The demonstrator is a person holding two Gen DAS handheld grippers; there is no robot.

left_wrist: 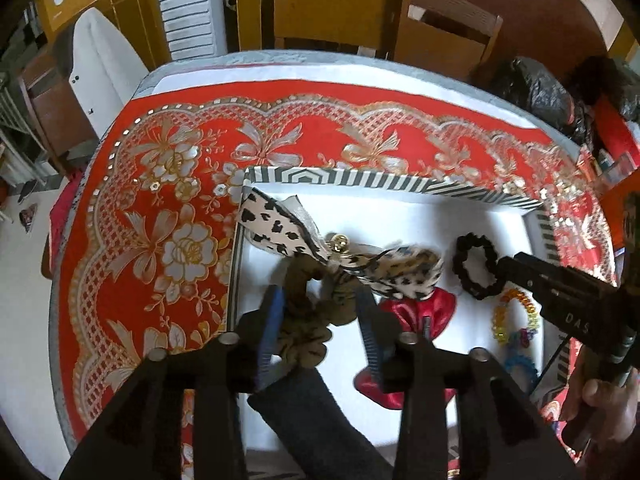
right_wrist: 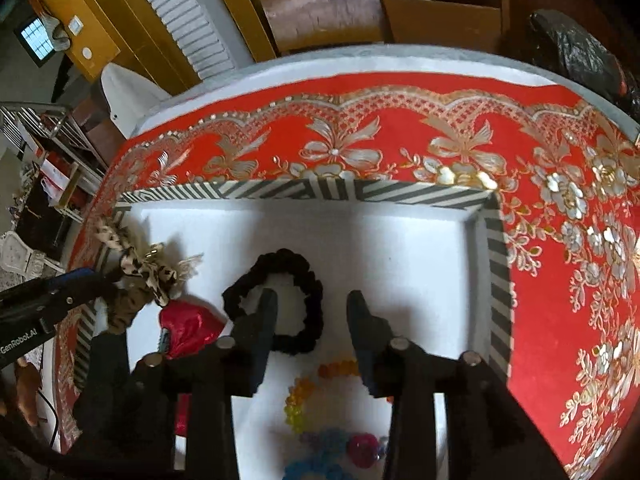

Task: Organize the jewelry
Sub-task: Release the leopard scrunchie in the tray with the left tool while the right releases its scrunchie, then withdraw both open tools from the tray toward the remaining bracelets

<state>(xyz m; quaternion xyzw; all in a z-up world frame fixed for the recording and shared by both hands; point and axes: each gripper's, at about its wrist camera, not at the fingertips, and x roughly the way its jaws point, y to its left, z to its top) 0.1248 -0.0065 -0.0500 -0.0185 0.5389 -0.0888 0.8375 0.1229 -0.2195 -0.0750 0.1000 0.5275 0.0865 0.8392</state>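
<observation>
Left tool (left_wrist: 320, 300) spread, I straddle the leopard-bow scrunchie (left_wrist: 316, 280) mid-frame in the striped tray (left_wrist: 360, 184) | right tool (right_wrist: 312, 308) spread over the black scrunchie (right_wrist: 280, 300) | risk: bow tails snag the red scrunchie (left_wrist: 416, 304) on closing.

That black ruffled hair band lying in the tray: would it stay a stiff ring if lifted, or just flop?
The black scrunchie would probably flop: its loop already lies lopsided on the white tray, and the gathered ruffles look like soft fabric. It likely weighs very little. With the right gripper open, one finger inside the loop, it might hook and dangle.
</observation>
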